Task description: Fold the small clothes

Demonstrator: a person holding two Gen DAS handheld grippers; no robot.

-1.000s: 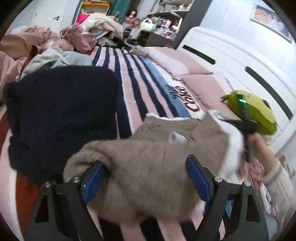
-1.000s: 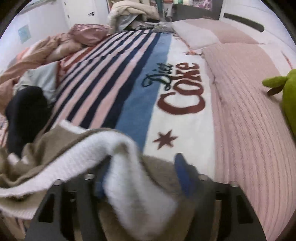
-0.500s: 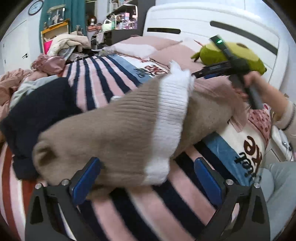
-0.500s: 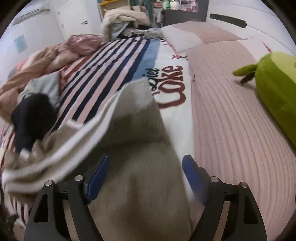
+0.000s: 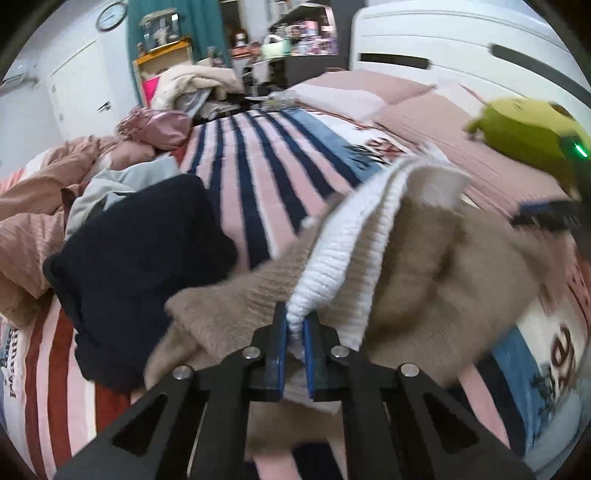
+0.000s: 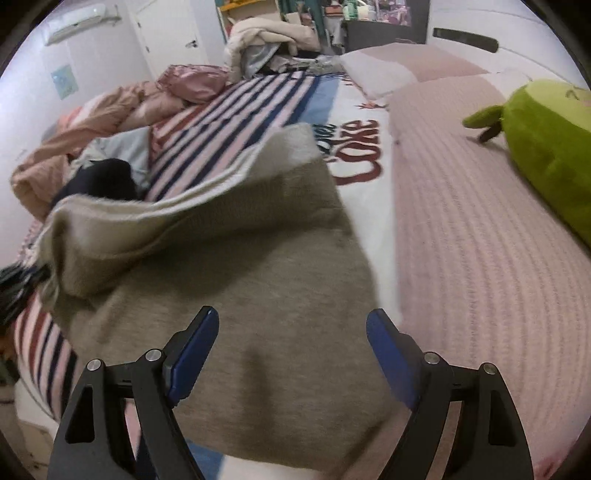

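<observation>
The left gripper (image 5: 295, 325) has its blue pads pressed together on the white ribbed hem of the beige sweater (image 5: 424, 273), pinching a bunched fold of it at about 6 o'clock in the left wrist view. Only this view shows that pinch. It also shows a dark navy garment (image 5: 136, 266) lying just beside the sweater at 9 o'clock, and, blurred at 3 o'clock, the black body of the other tool with a green light above it.

The right wrist view shows what the left one cannot: the right gripper (image 6: 291, 345) with its fingers spread wide, nothing between the pads, hovering over the flat beige back of the sweater (image 6: 236, 280), which spreads from the centre toward 6 o'clock with its pale hem turned up at 10 o'clock.

The sweater lies on a striped blanket (image 6: 236, 114) in pink, navy and blue with red lettering. At 3 o'clock a pink ribbed cover (image 6: 480, 236) adjoins it, with a green plush toy (image 6: 546, 144) at 2 o'clock. Crumpled pink bedding (image 5: 33, 221) sits at 9 o'clock. Beyond the bed stand a white headboard (image 5: 461, 48), cluttered shelves, a white door and a wall clock (image 5: 110, 14).
</observation>
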